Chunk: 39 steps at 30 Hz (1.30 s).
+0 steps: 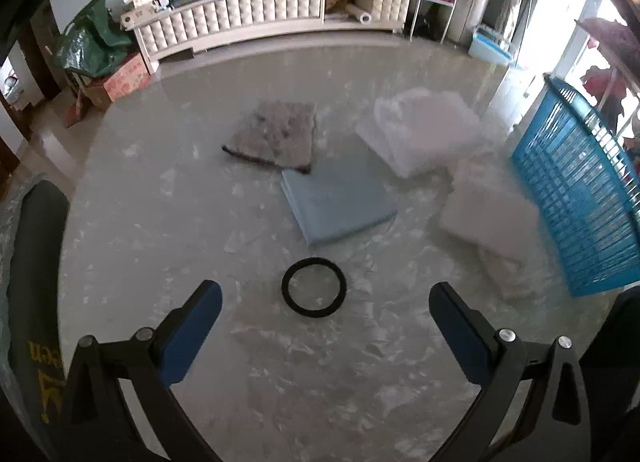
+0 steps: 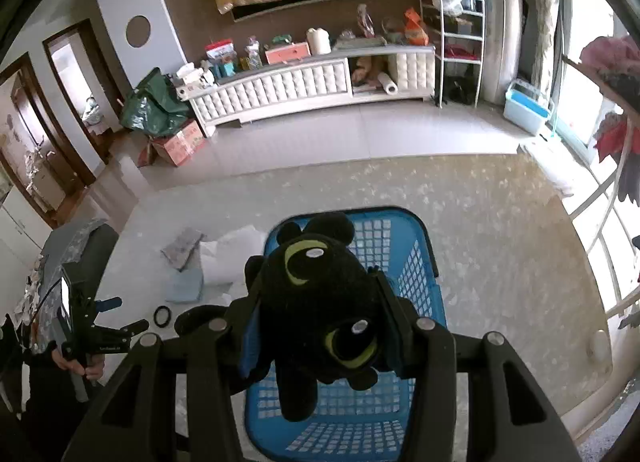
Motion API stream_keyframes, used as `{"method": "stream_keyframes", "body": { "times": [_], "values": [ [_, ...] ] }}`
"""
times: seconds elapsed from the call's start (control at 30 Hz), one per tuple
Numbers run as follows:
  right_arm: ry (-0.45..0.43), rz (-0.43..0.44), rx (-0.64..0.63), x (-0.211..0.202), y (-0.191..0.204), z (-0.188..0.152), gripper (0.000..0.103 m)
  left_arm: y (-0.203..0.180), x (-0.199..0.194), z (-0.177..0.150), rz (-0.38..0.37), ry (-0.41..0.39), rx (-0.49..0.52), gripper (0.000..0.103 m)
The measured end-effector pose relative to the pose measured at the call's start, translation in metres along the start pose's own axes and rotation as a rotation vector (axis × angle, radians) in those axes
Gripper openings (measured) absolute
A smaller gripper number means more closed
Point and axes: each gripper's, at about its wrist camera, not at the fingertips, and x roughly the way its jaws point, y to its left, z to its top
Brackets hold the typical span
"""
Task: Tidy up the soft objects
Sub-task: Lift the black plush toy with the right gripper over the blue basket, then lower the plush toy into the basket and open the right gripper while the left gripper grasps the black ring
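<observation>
Plush toy (image 2: 320, 302), black with yellow-green eyes, is clamped between the right gripper (image 2: 320, 316)'s jaws, hanging directly above the blue basket (image 2: 416, 262), long axis pointing down into it. Release looks next, I'd judge. Left gripper (image 1: 326, 304) spreads wide and empty over the table (image 1: 160, 221); folded blue cloth (image 1: 338, 201) lies straight ahead, white bundles (image 1: 424, 129) hazy beside it.

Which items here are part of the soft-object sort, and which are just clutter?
Job:
- black plush toy in right gripper
- blue basket
- grey mat
- blue cloth
- white bag
- white padding
- left gripper, open

Clutter:
- black ring
- cardboard box
- green bag
</observation>
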Motion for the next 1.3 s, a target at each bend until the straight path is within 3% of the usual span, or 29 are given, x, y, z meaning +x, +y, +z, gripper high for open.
{"method": "stream_keyframes", "body": {
  "times": [0.27,0.4,0.6,0.77,1.07,1.17,1.23,1.3],
  "values": [
    [0.071,-0.004,0.037,0.028,-0.013,-0.005,0.047,0.012,0.042,0.000,0.055,0.069,0.033,0.103],
    [0.091,0.001,0.064,0.032,-0.024,0.000,0.047,0.016,0.049,0.002,0.076,0.061,0.036,0.103],
    [0.108,0.002,0.085,0.036,-0.031,0.002,0.047,0.018,0.063,0.002,0.062,0.111,0.038,0.100],
    [0.114,0.000,0.102,0.036,-0.034,0.005,0.047,0.018,0.068,0.000,0.025,0.102,0.030,0.096],
    [0.105,-0.032,0.158,0.028,-0.051,0.007,0.047,0.020,0.060,0.004,0.018,0.096,0.036,0.072],
    [0.109,-0.063,0.161,0.028,-0.050,0.006,0.048,0.017,0.055,0.001,0.011,0.086,0.047,0.057],
    [0.114,-0.059,0.172,0.029,-0.050,0.005,0.048,0.018,0.053,0.000,0.011,0.083,0.041,0.038],
    [0.116,-0.060,0.176,0.029,-0.050,0.004,0.048,0.020,0.051,-0.001,0.009,0.082,0.033,0.031]
  ]
}}
